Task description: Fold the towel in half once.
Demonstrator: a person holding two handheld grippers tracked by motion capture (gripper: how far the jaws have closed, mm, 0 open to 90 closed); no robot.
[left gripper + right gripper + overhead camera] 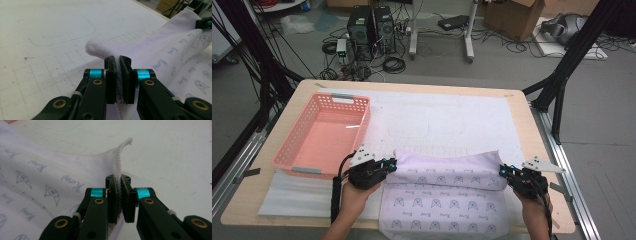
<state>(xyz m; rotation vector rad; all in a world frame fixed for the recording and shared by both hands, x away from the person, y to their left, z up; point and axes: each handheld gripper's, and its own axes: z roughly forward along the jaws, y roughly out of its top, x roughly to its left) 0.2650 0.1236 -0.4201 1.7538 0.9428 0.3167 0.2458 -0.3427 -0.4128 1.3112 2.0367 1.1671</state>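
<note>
cloth (444, 195) on mat (472, 115), near table edge, far edge folded toward person | left gripper (388, 165) at cloth's left corner, pinching edge | right gripper (506, 172) at cloth's right corner, pinching edge | basket (292, 155) left of cloth, on table (522, 107) | computer towers (372, 27) on floor behind table
</note>
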